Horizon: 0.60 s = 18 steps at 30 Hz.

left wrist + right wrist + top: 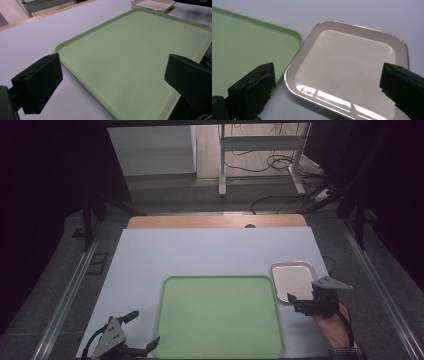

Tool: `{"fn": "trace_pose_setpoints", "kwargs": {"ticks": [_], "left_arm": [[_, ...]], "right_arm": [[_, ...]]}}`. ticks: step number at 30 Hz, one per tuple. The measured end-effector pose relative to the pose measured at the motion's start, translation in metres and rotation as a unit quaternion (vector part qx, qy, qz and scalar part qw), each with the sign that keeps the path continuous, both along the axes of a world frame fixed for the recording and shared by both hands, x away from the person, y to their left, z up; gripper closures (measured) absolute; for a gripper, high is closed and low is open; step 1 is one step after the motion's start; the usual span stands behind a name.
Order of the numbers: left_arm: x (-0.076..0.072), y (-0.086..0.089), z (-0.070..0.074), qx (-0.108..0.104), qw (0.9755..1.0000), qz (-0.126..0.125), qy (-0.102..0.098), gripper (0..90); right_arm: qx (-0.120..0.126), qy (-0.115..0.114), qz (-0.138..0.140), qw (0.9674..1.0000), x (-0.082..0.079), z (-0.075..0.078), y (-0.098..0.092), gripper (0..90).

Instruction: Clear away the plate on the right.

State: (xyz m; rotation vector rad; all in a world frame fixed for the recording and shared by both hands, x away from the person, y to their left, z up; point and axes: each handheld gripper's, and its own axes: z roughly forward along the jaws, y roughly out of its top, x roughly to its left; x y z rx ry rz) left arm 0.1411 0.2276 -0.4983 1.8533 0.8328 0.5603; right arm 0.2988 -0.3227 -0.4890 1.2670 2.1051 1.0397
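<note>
On the pale grey table, I have both grippers spread wide over two empty trays.

My right gripper hovers at the near edge of the small square metal tray with the cream inside, jaws well apart and holding nothing; that tray lies just beside the right rim of the large flat green plastic tray, near the table's right edge. My left gripper sits at the green tray's near left corner, jaws likewise wide apart, one over the tray, the other over bare table.
</note>
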Motion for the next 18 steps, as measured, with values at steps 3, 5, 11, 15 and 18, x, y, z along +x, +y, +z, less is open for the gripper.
{"fn": "trace_pose_setpoints", "kwargs": {"ticks": [3,5,11,15,18], "left_arm": [[0.000,0.000,0.000,0.000,1.0000,0.000,0.000,1.6],[0.000,0.000,0.000,0.000,1.0000,0.000,0.000,1.6],[0.000,0.000,0.000,0.000,1.0000,0.000,0.000,1.6],[0.000,0.000,0.000,0.001,1.0000,-0.001,0.000,1.6],[0.000,-0.001,0.000,-0.002,1.0000,0.000,0.000,1.6]], "right_arm": [[0.009,0.004,-0.012,0.9999,0.004,-0.001,-0.004,0.0],[0.016,0.008,-0.020,0.9996,0.008,-0.002,-0.007,0.0],[0.009,0.018,-0.043,0.9989,0.018,-0.005,-0.014,4.5],[0.008,0.015,-0.059,0.9981,0.023,-0.004,-0.019,11.3],[-0.001,0.016,-0.078,0.9968,0.029,-0.003,-0.026,18.8]]}}
